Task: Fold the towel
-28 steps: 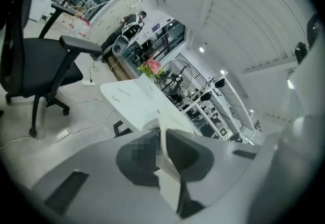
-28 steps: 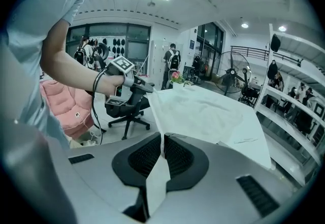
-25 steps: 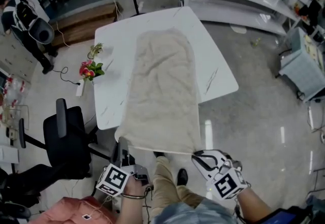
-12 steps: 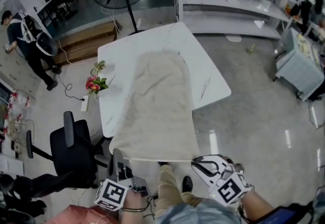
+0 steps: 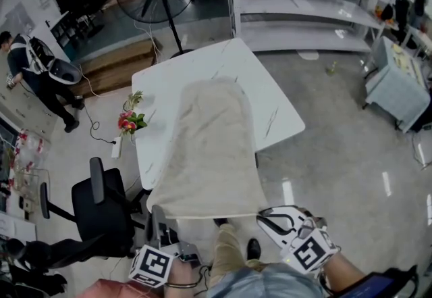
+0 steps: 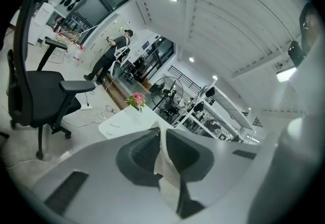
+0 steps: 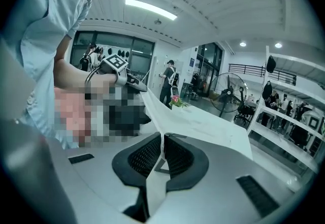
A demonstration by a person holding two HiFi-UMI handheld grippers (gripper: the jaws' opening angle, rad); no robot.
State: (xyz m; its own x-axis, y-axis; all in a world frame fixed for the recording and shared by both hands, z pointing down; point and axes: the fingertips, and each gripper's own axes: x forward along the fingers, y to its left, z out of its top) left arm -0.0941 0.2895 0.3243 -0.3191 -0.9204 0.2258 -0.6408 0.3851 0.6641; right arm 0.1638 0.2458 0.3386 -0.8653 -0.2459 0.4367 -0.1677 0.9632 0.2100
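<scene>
The towel [image 5: 212, 148] has its near hem higher than it was 1 second ago. That hem is now off the bench [image 5: 202, 67] and stretched in a straight line between the 2 tongs, while the far, rounded end is still lying flat on the top. Both tongs have come up together, and neither grip has changed. I take this as the start of the first fold. With the near edge raised and held taut, the next move is probably to carry it over toward the far end.

The left tongs [image 5: 157, 214] are nearly closed on the towel's near left corner, and a strip of cloth sits pinched between the dark pads. The right tongs [image 5: 263, 214] are nearly closed on the near right corner in the same way. From that corner the cloth runs up and away toward the bench. The towel therefore lies ahead of both tongs and spans the gap between them.

A bunch of flowers [image 5: 128, 121] sits at the bench's left edge, apart from the towel. A black chair [image 5: 101, 205] stands on the floor, left of the left tongs.
</scene>
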